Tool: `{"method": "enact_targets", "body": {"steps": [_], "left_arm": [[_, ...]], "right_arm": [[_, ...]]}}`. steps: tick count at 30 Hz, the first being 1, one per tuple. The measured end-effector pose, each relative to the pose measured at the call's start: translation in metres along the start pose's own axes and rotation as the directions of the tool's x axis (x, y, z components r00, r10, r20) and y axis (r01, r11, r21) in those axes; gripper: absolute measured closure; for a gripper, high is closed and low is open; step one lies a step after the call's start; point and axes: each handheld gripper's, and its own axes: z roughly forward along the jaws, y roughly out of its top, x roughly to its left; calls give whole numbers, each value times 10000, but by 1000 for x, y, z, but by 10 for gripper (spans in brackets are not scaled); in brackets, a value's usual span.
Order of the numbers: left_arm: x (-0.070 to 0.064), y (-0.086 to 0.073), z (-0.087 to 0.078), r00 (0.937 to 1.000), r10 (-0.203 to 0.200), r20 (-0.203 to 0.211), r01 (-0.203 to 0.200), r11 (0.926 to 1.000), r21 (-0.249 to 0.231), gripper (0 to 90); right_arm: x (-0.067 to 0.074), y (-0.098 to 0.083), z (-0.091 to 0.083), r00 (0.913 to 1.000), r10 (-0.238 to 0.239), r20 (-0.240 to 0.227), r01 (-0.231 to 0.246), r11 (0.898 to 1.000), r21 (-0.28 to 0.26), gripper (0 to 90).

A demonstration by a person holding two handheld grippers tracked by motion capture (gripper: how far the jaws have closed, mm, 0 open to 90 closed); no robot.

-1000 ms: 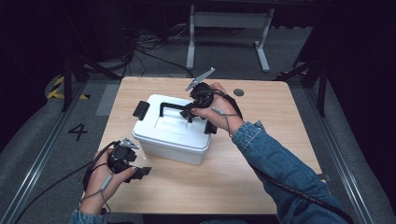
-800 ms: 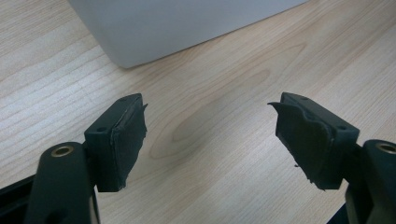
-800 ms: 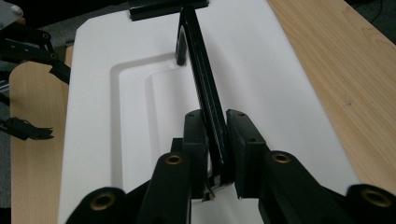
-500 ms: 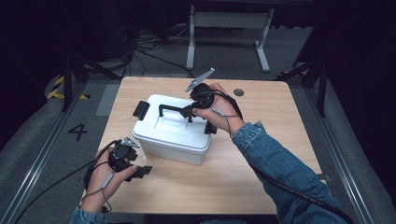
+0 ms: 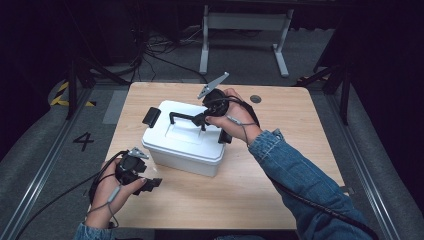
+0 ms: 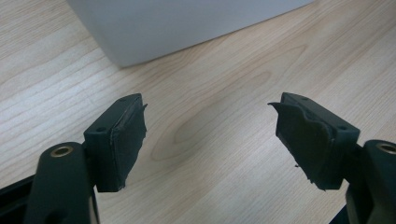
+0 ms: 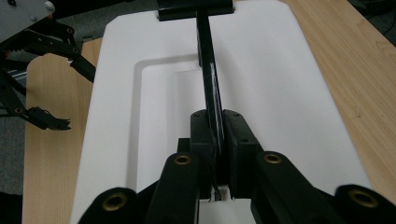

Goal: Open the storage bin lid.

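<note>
The right gripper pinches the box handle, seemingly ready to lift; the left gripper waits spread over the counter.

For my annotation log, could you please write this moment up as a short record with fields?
setting: wooden table, dark room
main object: white box with lid on, black latches at its ends
handle: black handle standing up from the lid
right gripper: shut on the handle near one end
left gripper: open, holding nothing, low over the table beside the box's near corner
other: small dark round thing on the table's far edge
</note>
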Motion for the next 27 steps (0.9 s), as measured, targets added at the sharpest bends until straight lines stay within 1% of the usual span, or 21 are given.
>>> {"method": "enact_targets", "body": {"steps": [1,2,4,6,8,9,10,11,15,17,20,22,23,24,25,27], "left_arm": [[0,-1,-1,10000,-36,65,36,10000,21,251],[0,-2,-1,9999,-121,48,121,9999,-7,251],[0,-3,-2,9999,-114,43,115,9999,-46,251],[0,-5,-3,9998,-183,-18,183,9998,-7,251],[1,-6,-4,9999,-120,-15,120,9999,-14,251],[0,-6,-4,9997,-224,-4,224,9997,-24,251],[0,-6,-4,9998,-223,-6,223,9997,-35,251],[0,-6,-4,9998,-181,-29,181,9998,-44,251],[0,-5,-3,9998,-177,-20,177,9998,2,251],[0,-5,-3,9999,-106,-31,106,9999,-16,251],[0,-3,-2,9998,-192,29,192,9998,12,251],[0,-2,-1,9999,-122,-9,122,9999,-4,251],[1,-2,-1,10000,-17,-17,17,10000,31,251],[0,-1,0,9999,-100,57,100,9999,50,250],[0,-1,0,10000,-39,26,39,10000,61,250],[0,0,1,10000,-64,36,64,10000,31,250]], "right_arm": [[0,0,0,10000,0,0,0,10000,0,842],[0,1,-1,10000,-98,9,98,9999,-41,845],[1,2,-3,10000,-70,-41,69,9999,-96,848],[1,4,-5,9999,-154,-45,153,9997,-182,848],[1,6,-8,9996,-270,-15,270,9994,-200,849],[2,6,-9,9997,-247,-7,246,9994,-245,849],[2,7,-11,9997,-226,-7,226,9993,-294,849],[2,8,-12,9995,-310,-7,310,9990,-316,849],[3,10,-21,9996,-281,24,281,9982,-531,849],[3,11,-26,9995,-312,52,315,9976,-621,849],[4,11,-34,9994,-341,70,345,9967,-741,849],[5,11,-40,9993,-351,108,358,9959,-832,849],[4,11,-43,9993,-366,116,375,9955,-868,849],[4,10,-45,9993,-342,121,351,9953,-904,849],[4,10,-48,9995,-297,139,309,9950,-950,849],[4,8,-55,9993,-286,237,308,9947,-977,849]]}}
